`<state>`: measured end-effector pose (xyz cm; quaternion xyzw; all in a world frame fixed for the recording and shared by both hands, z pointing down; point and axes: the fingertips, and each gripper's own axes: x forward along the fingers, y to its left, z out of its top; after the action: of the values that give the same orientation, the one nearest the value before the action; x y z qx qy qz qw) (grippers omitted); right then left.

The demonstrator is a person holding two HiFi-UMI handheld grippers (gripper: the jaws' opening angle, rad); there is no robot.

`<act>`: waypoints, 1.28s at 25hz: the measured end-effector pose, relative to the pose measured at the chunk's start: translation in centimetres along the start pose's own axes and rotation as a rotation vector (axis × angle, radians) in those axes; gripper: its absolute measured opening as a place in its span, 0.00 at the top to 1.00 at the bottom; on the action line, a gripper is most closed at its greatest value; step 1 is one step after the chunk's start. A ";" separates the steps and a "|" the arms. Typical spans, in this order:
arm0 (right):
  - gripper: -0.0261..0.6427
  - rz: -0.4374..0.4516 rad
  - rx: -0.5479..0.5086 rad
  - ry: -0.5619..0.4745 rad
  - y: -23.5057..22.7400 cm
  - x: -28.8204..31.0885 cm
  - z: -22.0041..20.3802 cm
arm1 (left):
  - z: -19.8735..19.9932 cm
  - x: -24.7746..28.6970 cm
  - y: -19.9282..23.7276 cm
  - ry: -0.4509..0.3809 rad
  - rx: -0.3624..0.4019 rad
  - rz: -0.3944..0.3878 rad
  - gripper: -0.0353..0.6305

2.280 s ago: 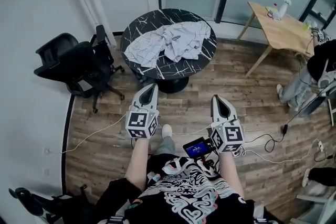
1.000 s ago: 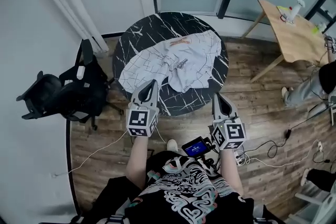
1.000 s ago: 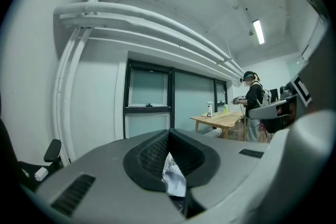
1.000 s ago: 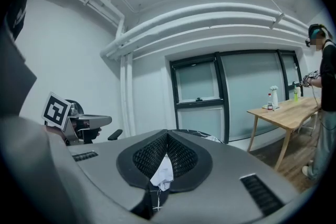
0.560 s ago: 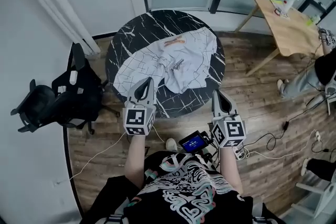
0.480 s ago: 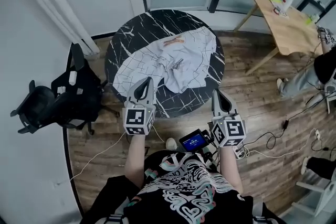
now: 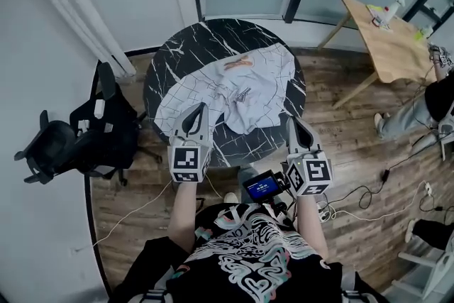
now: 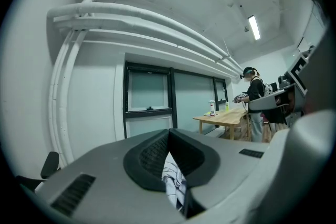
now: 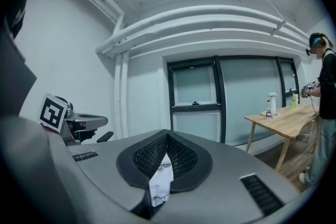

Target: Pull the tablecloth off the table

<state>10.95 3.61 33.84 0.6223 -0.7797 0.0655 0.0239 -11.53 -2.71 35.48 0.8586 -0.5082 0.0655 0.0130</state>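
A white crumpled tablecloth (image 7: 241, 89) lies over the middle and right of a round black marble table (image 7: 184, 53). My left gripper (image 7: 197, 110) is shut, its tip over the cloth's near left edge. Near the table's near right rim, my right gripper (image 7: 290, 121) is also shut, beside the cloth. In the left gripper view the jaws (image 8: 169, 134) meet, and only a strip of cloth (image 8: 173, 183) shows through the slit below them. The right gripper view shows the same: its jaws (image 9: 167, 136) are shut with cloth (image 9: 160, 181) seen beyond. Neither gripper holds anything.
A black office chair (image 7: 71, 138) stands left of the table. A wooden table (image 7: 386, 39) with bottles is at the back right, and a person (image 7: 440, 89) stands beside it. Cables (image 7: 369, 202) trail over the wood floor at right. A small screen (image 7: 261, 186) hangs at my waist.
The table has come closer. Both grippers moved forward from over the floor to the table's near edge, and both stayed shut.
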 end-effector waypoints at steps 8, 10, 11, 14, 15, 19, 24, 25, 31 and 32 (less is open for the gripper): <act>0.92 0.053 -0.005 -0.005 -0.6 5.2 0.8 | 0.9 3.4 2.5 -0.004 0.008 0.041 0.90; 0.92 0.062 -0.006 0.001 -1.0 6.4 0.8 | 0.8 4.6 2.6 0.000 0.009 0.038 0.90; 0.92 0.065 -0.005 0.004 -1.3 7.0 0.7 | 0.8 5.2 2.6 0.003 0.010 0.037 0.91; 0.92 0.071 0.000 0.011 -2.1 8.7 0.5 | 0.6 6.9 2.7 0.014 0.014 0.031 0.91; 0.92 0.072 0.001 0.016 -2.3 9.3 0.3 | 0.4 7.5 2.7 0.019 0.016 0.028 0.91; 0.92 0.075 -0.002 0.033 -3.3 11.2 -0.1 | -0.4 9.4 2.9 0.047 0.019 0.027 0.90; 0.92 0.084 -0.010 0.061 -4.1 12.7 -0.7 | -1.0 11.0 3.0 0.062 0.012 0.023 0.90; 0.92 0.084 -0.009 0.068 -4.3 12.9 -1.0 | -1.2 11.3 2.9 0.067 0.012 0.022 0.90; 0.92 0.086 -0.010 0.111 -4.9 14.0 -2.5 | -3.5 12.6 2.5 0.118 -0.003 0.004 0.87; 0.92 0.086 -0.008 0.117 -5.0 14.1 -2.7 | -3.8 12.7 2.4 0.125 -0.004 0.003 0.86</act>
<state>12.58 -10.73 38.60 0.5831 -0.8033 0.0997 0.0691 -7.99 -14.57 40.71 0.8522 -0.5077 0.1182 0.0464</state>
